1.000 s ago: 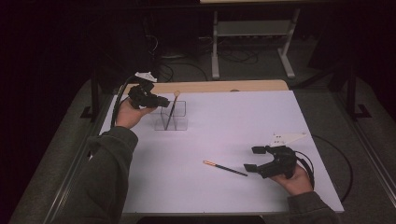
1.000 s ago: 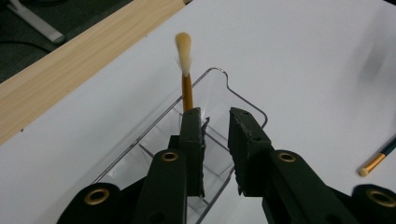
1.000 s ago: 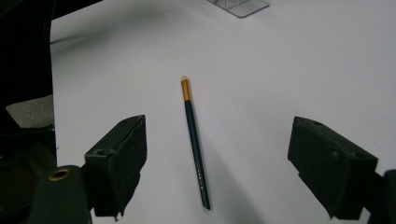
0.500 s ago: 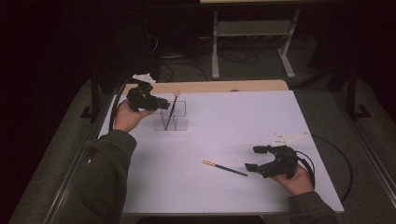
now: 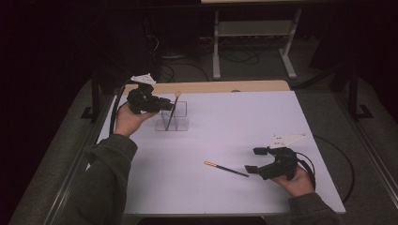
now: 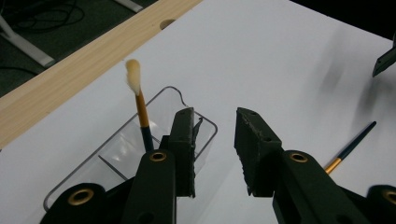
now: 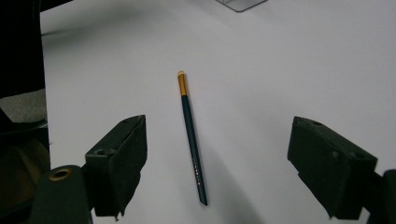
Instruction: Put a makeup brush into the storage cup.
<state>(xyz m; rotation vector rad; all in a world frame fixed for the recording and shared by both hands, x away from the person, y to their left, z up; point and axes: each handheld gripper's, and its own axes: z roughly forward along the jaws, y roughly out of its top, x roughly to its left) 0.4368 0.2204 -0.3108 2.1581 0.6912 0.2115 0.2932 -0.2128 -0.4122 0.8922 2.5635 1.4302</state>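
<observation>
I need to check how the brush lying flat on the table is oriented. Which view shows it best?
The right gripper view: the lying brush sits whole between that gripper's open jaws, gold ferrule pointing away. The high view shows it small, beside the right gripper. The left gripper view catches part of it behind a jaw.

Left gripper has let go of the standing brush and pulled back slightly toward the table's left edge; its jaws now stand apart, brush left leaning in the clear holder. Right gripper has edged a little nearer the person, jaws spread wide, tips just beside the end of the lying brush.
</observation>
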